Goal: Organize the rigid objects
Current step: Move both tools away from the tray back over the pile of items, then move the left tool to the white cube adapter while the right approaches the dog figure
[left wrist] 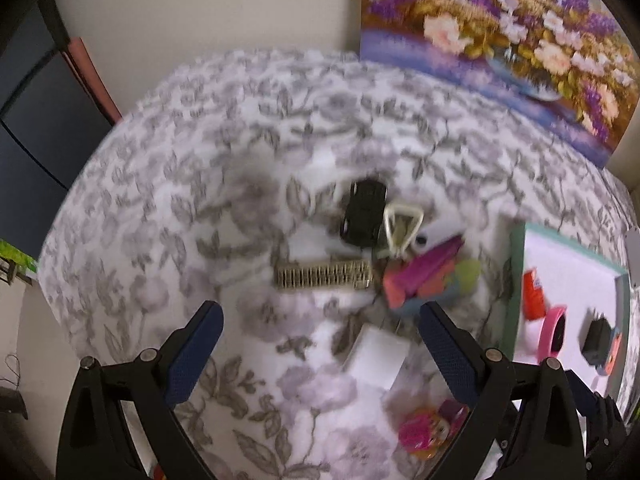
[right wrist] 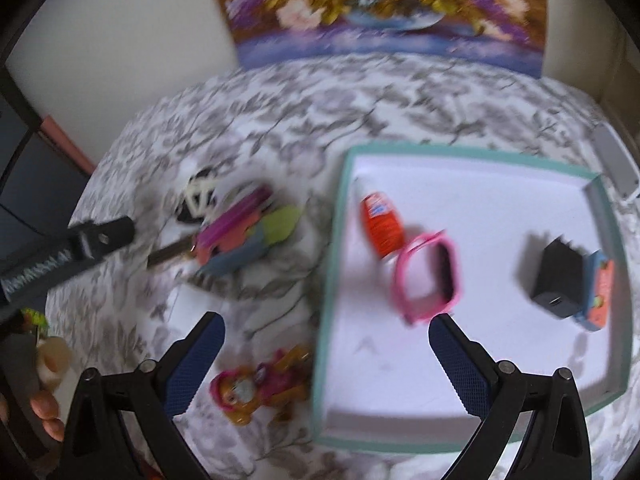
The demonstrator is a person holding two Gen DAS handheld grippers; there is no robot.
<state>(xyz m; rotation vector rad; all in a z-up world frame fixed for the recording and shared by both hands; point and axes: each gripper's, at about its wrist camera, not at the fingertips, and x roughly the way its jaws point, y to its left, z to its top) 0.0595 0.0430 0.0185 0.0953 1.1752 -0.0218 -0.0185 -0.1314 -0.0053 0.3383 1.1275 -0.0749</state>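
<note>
- Left wrist view: the left gripper (left wrist: 320, 316) hangs above the floral cloth (left wrist: 168, 200) with its jaws wide apart and nothing between them.
- Ahead of it lies a metal watch band (left wrist: 324, 275), flat on the cloth, lying crosswise.
- Beyond the band sits a black toy car (left wrist: 363, 213), with a white carabiner (left wrist: 401, 227) touching its right side.
- Right of the band is a heap of coloured foam pieces (left wrist: 424, 276), magenta on top, with green and blue under it.
- A white block (left wrist: 378, 354) lies just inside the right finger (left wrist: 448, 352), and a pink figure toy (left wrist: 430, 430) lies nearer the camera.
- At the right edge is a teal-rimmed tray (left wrist: 516, 280) holding an orange tube (left wrist: 534, 294), a pink watch (left wrist: 554, 330) and a black charger (left wrist: 598, 338).
- A flower painting (left wrist: 500, 32) leans on the wall behind.
- Right wrist view: the right gripper (right wrist: 326, 340) is spread open and empty, over the tray's left rim (right wrist: 330, 280).
- In the tray, the tube (right wrist: 382, 224) touches the watch (right wrist: 430, 276); the charger (right wrist: 558, 276) sits well apart to the right, against a small blue and orange box (right wrist: 598, 292).
- Left of the tray lie the foam pieces (right wrist: 248, 236), the car (right wrist: 198, 200) and the figure toy (right wrist: 256, 388), all blurred.
- The other gripper's finger (right wrist: 80, 244) reaches in from the left.
</note>
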